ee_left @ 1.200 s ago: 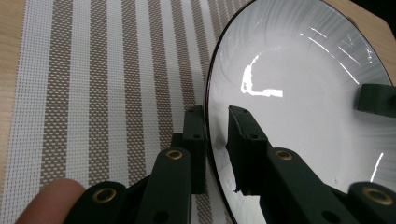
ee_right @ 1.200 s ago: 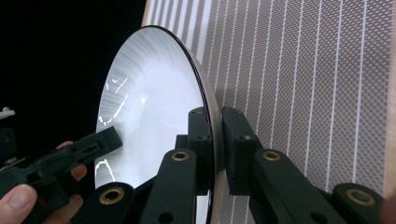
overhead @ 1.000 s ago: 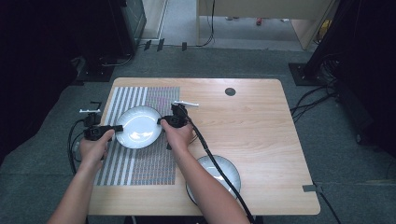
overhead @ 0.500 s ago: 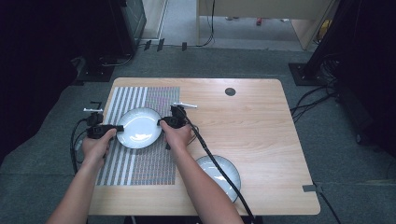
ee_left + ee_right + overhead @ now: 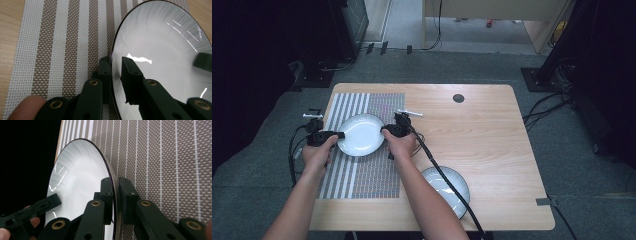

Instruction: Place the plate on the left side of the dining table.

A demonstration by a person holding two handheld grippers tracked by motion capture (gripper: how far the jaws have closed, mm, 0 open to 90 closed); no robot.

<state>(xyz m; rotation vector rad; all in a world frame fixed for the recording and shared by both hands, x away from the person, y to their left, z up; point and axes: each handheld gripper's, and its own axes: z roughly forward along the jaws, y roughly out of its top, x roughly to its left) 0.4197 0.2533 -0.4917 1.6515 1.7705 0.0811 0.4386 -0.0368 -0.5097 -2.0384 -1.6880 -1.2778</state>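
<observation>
High view puts a white plate [image 5: 360, 134] with a dark rim left of centre in the frame, over the upper part of a striped placemat [image 5: 362, 165] on the wooden table [image 5: 482, 135]. The left gripper [image 5: 338, 135] pinches the plate's left edge and the right gripper [image 5: 386, 131] pinches its right edge, each held in one of the person's hands, whose forearms rise from the bottom of the frame.

Left gripper view shows the plate [image 5: 160, 57] filling the right half of the frame, its rim caught between the two black jaws, which stand narrow, one on each face of the rim. The woven placemat [image 5: 62, 50] lies behind it at the left.

Right gripper view shows the plate [image 5: 80, 182] at centre left, its rim likewise clamped between narrow jaws, with the placemat [image 5: 162, 157] across the right. The left gripper [image 5: 53, 201] appears at the lower left, on the plate's far edge.

Back in the high view, a second plate [image 5: 452, 187] sits lower down, right of the mat, crossed by the right gripper's cable. A small white object [image 5: 410, 113] lies just above the right gripper, and a dark round disc [image 5: 458, 98] sits near the table's far edge.
</observation>
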